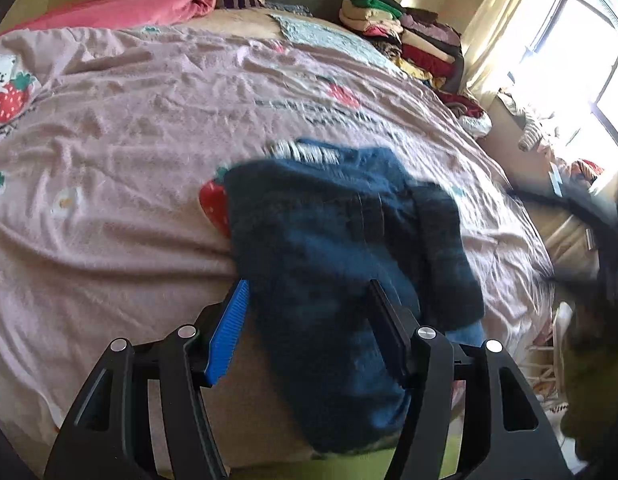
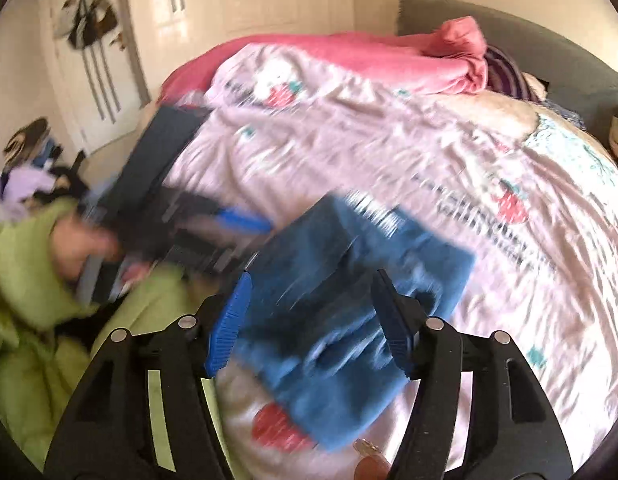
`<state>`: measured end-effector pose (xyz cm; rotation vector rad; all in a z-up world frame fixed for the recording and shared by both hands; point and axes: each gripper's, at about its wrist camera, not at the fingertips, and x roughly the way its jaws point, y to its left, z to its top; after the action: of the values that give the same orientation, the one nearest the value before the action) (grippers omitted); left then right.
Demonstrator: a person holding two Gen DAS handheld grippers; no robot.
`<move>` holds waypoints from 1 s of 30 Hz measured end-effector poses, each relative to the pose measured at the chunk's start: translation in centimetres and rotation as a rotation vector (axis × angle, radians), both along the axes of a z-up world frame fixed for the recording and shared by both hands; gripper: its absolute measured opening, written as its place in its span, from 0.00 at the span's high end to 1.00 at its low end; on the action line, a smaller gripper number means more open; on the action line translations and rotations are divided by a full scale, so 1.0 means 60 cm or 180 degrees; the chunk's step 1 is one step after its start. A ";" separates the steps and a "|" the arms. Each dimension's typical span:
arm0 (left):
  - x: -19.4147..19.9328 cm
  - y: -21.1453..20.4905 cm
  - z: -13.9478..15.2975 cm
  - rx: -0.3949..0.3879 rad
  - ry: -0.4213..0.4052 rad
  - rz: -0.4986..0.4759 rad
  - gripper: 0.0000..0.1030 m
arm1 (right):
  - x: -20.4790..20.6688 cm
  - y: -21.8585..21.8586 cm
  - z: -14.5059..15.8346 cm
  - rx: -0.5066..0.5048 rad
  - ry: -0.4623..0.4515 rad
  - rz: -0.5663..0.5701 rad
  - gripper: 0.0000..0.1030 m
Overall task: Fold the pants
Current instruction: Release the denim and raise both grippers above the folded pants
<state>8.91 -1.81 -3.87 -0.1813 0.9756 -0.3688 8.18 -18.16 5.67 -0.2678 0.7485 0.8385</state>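
The blue pants [image 1: 329, 240] lie folded into a thick bundle at the near edge of the bed, one end hanging over the edge. My left gripper [image 1: 309, 286] stands over the bundle's near part with jaws wide apart, and I see no pinch on the cloth. In the right wrist view the same pants [image 2: 349, 280] lie on the pink cover beneath my right gripper [image 2: 312, 276], which is open and holds nothing. The left gripper [image 2: 213, 220] appears there, blurred, at the left edge of the pants.
The pink strawberry-print cover [image 1: 149, 120] spreads over the whole bed. A pink blanket [image 2: 389, 60] is bunched at the headboard. Stacked folded clothes [image 1: 409, 32] sit at the far right corner. A person's green sleeve [image 2: 29, 280] is at the left.
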 end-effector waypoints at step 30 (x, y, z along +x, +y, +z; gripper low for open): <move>-0.036 -0.028 -0.019 0.0081 0.0070 -0.0169 0.27 | 0.124 0.034 -0.066 -0.0183 0.0350 -0.0650 0.54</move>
<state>6.73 -3.50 -5.03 -0.1369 1.0076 -0.4036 15.62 -16.12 1.70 -0.1938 0.8881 0.6427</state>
